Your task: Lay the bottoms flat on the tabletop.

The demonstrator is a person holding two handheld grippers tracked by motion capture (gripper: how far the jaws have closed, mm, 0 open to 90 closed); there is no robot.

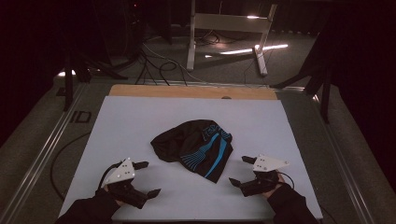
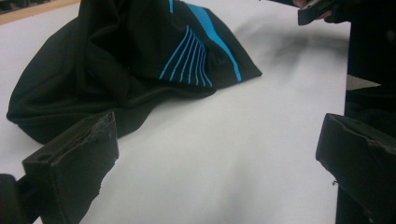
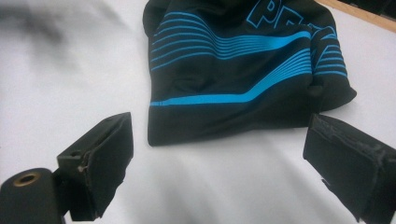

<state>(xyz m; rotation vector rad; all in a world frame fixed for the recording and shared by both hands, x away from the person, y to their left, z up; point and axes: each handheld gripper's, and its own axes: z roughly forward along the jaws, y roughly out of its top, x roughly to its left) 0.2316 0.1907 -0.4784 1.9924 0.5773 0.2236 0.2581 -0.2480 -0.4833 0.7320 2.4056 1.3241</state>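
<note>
A crumpled black fabric garment with bright blue stripes and lettering (image 1: 194, 148) lies near the middle of the white-covered tabletop (image 1: 140, 116), whose bare wooden edge shows along the far side. At the near left, the left claw (image 1: 150, 178) rests above the white surface with its two black jaws spread apart, pointing right toward the garment. At the near right, the right claw (image 1: 240, 171) mirrors it, jaws apart, pointing left. Both claws sit just beside the garment without touching it. Dark sleeves enter from the near edge.
</note>
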